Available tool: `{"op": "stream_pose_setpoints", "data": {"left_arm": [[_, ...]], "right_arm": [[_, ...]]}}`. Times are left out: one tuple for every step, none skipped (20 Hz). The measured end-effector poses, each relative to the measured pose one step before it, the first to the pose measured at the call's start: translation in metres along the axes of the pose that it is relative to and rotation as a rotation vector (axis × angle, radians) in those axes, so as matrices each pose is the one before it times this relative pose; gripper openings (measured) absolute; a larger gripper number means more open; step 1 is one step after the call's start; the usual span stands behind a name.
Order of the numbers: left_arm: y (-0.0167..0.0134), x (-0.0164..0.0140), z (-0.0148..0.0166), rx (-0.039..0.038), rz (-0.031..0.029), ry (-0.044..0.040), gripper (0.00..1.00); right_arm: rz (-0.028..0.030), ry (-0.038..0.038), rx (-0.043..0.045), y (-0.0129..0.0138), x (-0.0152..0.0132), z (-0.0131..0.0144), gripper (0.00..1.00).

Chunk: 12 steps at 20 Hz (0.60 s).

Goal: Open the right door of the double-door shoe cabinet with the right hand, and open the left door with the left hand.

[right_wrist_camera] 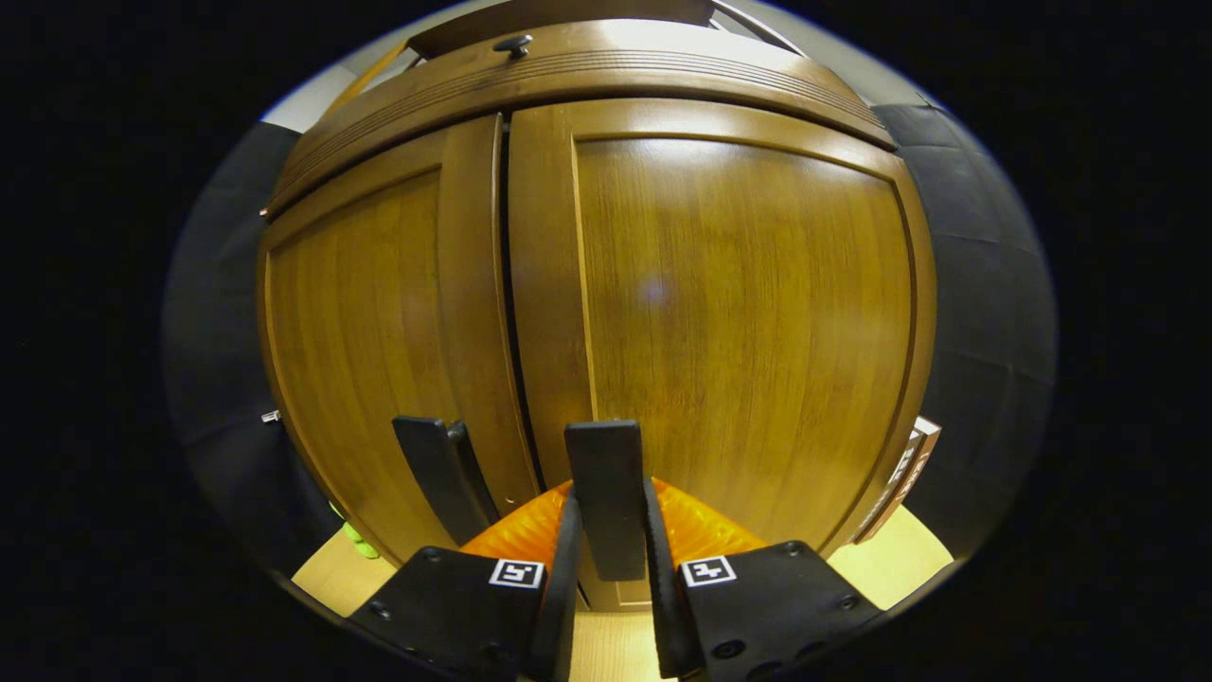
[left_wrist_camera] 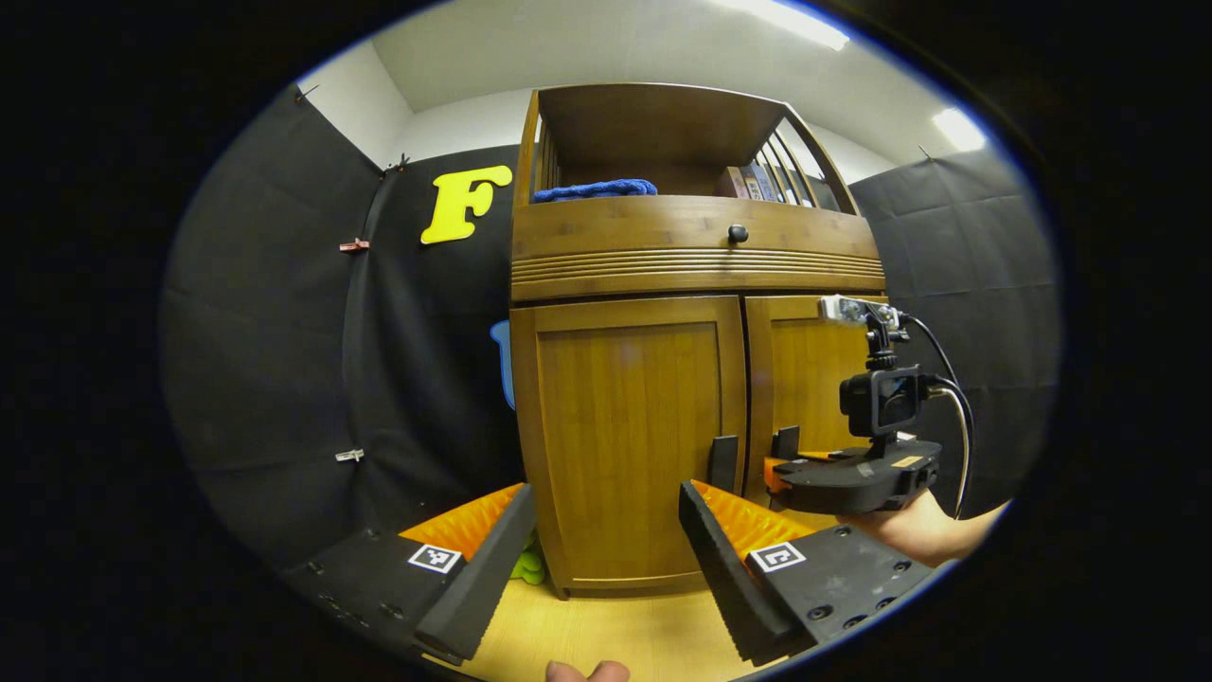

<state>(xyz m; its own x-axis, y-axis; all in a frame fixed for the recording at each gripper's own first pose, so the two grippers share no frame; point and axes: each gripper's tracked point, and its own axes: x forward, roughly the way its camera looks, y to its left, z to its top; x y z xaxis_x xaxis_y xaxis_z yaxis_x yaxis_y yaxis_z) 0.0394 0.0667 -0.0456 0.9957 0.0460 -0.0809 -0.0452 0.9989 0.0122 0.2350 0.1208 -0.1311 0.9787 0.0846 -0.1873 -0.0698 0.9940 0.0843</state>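
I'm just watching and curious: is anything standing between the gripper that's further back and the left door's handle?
Nothing visible does. The left gripper hangs open before the left door, with bare floor between it and the left handle. The right gripper is shut on the right handle.

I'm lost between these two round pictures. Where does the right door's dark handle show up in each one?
Left gripper view: right door's handle, right of centre, just beyond the right gripper.
Right gripper view: bottom centre, upright between that gripper's fingers, which close on it.
Shared landmark: left door's handle, just left of it in both.
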Motion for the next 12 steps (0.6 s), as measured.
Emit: {"op": "stream_pose_setpoints", "data": {"left_arm": [[-0.00020, -0.00191, 0.00144, -0.00208, -0.00065, -0.00122, 0.95], [-0.00031, -0.00323, -0.00070, -0.00158, -0.00087, -0.00073, 0.95], [-0.00058, -0.00230, 0.00138, 0.00033, -0.00044, -0.00167, 0.95], [0.00057, -0.00259, 0.00019, 0.00174, -0.00056, -0.00109, 0.95], [0.00020, -0.00285, 0.00096, 0.00083, 0.00057, -0.00050, 0.95], [-0.00078, -0.00233, 0.00080, -0.00038, 0.00034, -0.00066, 0.95], [-0.00065, -0.00138, 0.00156, -0.00141, 0.00086, -0.00025, 0.95], [-0.00099, -0.00281, 0.00090, -0.00086, 0.00081, -0.00152, 0.95], [-0.00034, -0.00261, 0.00189, 0.00081, 0.00223, -0.00264, 0.95], [-0.00089, -0.00333, 0.00069, -0.00018, 0.00310, -0.00276, 0.95], [-0.00150, -0.00252, 0.00201, -0.00267, 0.00026, -0.00193, 0.95], [-0.00240, -0.00312, 0.00110, -0.00308, 0.00013, -0.00241, 0.95]], "right_arm": [[0.00027, 0.00042, -0.00355, 0.00017, -0.00349, 0.00129, 0.37], [0.00385, -0.00482, -0.00806, -0.00043, 0.00293, 0.00067, 0.32], [0.00520, 0.00823, -0.00035, -0.00027, -0.00437, -0.00144, 0.23], [0.00646, 0.00348, 0.00262, 0.00006, -0.00228, -0.00048, 0.26], [0.00836, 0.00500, 0.00386, -0.00060, -0.00608, -0.00066, 0.26], [0.00876, -0.00086, 0.00596, -0.00073, -0.00631, 0.00042, 0.26], [0.00792, 0.00347, 0.00770, -0.00028, -0.00811, -0.00221, 0.26], [0.00739, 0.00001, 0.00841, -0.00114, -0.00726, -0.00033, 0.26], [0.00848, 0.00248, 0.00586, -0.00258, -0.00872, -0.00110, 0.26], [0.00877, -0.00138, 0.00428, -0.00225, -0.00961, -0.00027, 0.26], [0.00980, -0.00006, 0.00033, -0.00307, -0.00934, -0.00100, 0.26], [0.01015, -0.00129, -0.00114, -0.00346, -0.01027, -0.00033, 0.26]]}}
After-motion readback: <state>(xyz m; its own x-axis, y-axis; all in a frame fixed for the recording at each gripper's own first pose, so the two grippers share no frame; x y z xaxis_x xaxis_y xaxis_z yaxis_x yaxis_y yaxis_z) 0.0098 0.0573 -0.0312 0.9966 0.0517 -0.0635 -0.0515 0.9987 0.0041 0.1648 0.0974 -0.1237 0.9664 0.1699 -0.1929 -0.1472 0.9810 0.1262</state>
